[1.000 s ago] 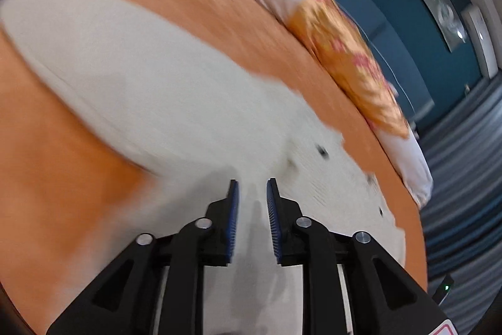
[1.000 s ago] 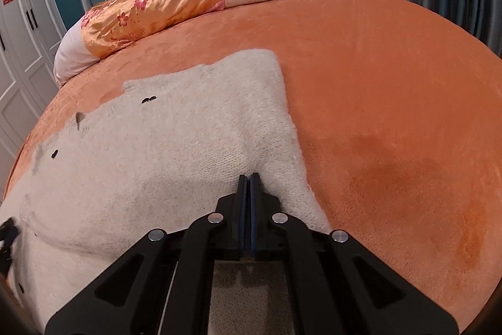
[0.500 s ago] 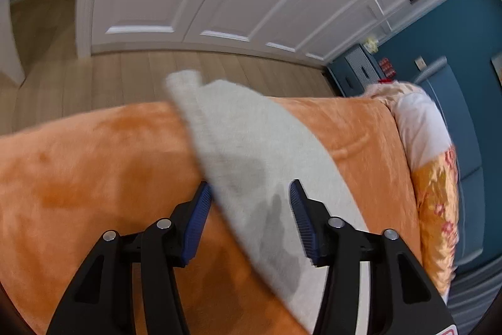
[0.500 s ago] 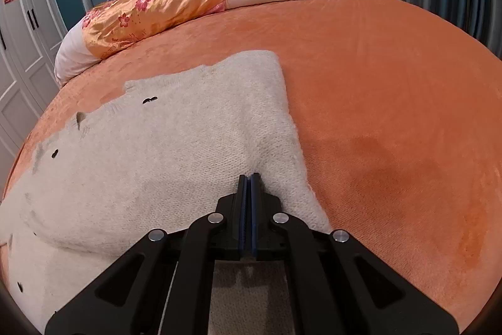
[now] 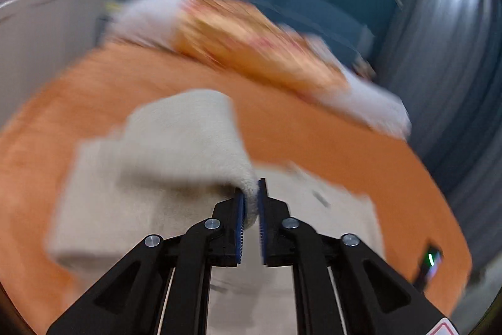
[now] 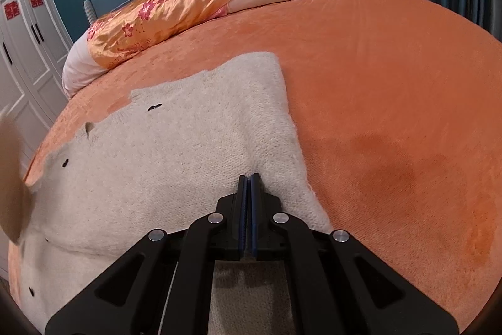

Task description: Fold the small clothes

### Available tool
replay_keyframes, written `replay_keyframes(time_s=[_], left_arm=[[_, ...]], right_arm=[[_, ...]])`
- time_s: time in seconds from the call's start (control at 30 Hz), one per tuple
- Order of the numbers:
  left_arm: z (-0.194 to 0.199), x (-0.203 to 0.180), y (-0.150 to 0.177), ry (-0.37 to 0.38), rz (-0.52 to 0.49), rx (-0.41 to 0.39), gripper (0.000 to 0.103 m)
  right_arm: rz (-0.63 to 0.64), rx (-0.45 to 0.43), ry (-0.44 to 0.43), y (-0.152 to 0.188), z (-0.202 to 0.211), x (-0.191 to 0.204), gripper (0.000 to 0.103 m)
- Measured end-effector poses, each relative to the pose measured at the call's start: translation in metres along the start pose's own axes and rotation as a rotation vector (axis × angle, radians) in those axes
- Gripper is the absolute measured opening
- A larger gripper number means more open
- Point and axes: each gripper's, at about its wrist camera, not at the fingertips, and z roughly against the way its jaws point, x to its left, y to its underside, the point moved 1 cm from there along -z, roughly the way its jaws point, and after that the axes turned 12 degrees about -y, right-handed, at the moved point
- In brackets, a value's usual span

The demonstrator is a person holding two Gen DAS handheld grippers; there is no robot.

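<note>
Left gripper (image 5: pixel 251 203) is closing its jaws on a bunched fold of the cream knit sweater (image 5: pixel 175 143), and I'm seeing the fabric pinched between the blue pads, raised off the rest of the garment. Everything in the left wrist view is blurring. Right gripper (image 6: pixel 248 203) is sitting with its jaws fully together, tips pressing down on the sweater (image 6: pixel 175 146) near its right edge. I'm watching the garment lying spread across the orange blanket (image 6: pixel 392 83), with the floral satin pillow (image 6: pixel 166 11) beyond it.
</note>
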Motion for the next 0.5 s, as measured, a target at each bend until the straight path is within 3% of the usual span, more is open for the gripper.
replay_keyframes(time_s=[0.1, 0.17, 0.27, 0.33, 0.37, 0.5], left_arm=[[-0.049, -0.058, 0.06, 0.054, -0.003, 0.206, 0.023], [-0.065, -0.067, 0.09, 0.072, 0.063, 0.304, 0.022], [-0.06, -0.048, 0.1, 0.078, 0.167, 0.301, 0.024], [-0.04, -0.019, 0.106, 0.061, 0.235, 0.264, 0.031], [-0.033, -0.001, 0.104, 0.038, 0.26, 0.242, 0.04], [-0.014, 0.065, 0.087, -0.08, 0.326, 0.176, 0.047]], right_arm=[[-0.016, -0.003, -0.018, 0.0, 0.001, -0.002, 0.0], [-0.029, -0.005, -0.038, 0.0, 0.002, -0.004, 0.0], [-0.062, -0.01, -0.086, -0.001, 0.003, -0.01, 0.001], [-0.082, -0.013, -0.113, -0.001, 0.004, -0.013, 0.001], [-0.098, -0.015, -0.134, -0.002, 0.005, -0.015, 0.001], [-0.114, 0.005, -0.162, -0.005, 0.012, -0.012, 0.008]])
